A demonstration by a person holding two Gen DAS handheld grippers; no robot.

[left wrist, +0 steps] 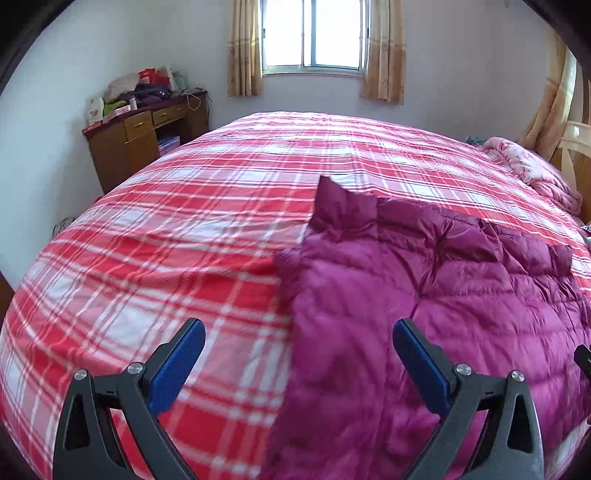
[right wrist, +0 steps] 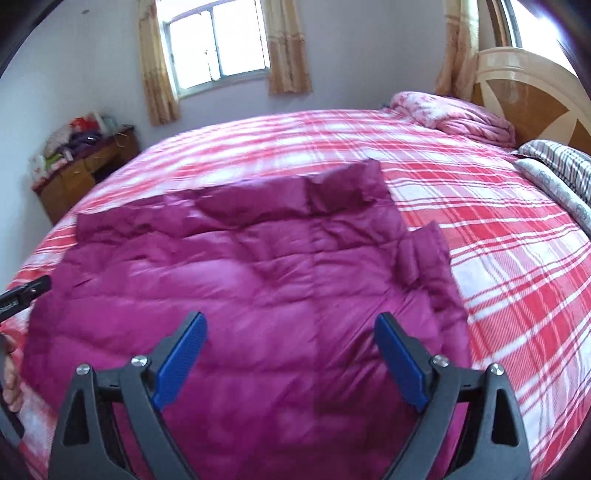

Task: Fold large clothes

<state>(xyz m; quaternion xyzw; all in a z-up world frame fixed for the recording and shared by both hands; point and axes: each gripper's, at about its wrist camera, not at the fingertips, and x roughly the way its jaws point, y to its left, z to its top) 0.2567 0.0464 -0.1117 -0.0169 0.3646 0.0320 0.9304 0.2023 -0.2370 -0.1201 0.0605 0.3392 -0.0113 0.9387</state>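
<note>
A magenta quilted down jacket (right wrist: 258, 280) lies spread flat on a bed with a red and white plaid cover (right wrist: 498, 229). In the left wrist view the jacket (left wrist: 424, 295) fills the lower right, its left edge running between my fingers. My left gripper (left wrist: 298, 328) hovers open above that edge, nothing between its blue pads. My right gripper (right wrist: 291, 321) hangs open over the middle of the jacket, clear of the cloth. A folded sleeve (right wrist: 424, 254) rests at the jacket's right side. The plaid cover (left wrist: 166, 258) spreads to the left.
A wooden desk (left wrist: 147, 140) piled with clutter stands by the far left wall. A pink blanket (right wrist: 461, 118) and striped pillows (right wrist: 561, 170) lie by the headboard (right wrist: 535, 96). A window (left wrist: 314, 33) with curtains is behind the bed. A hand (right wrist: 11, 384) shows at the left edge.
</note>
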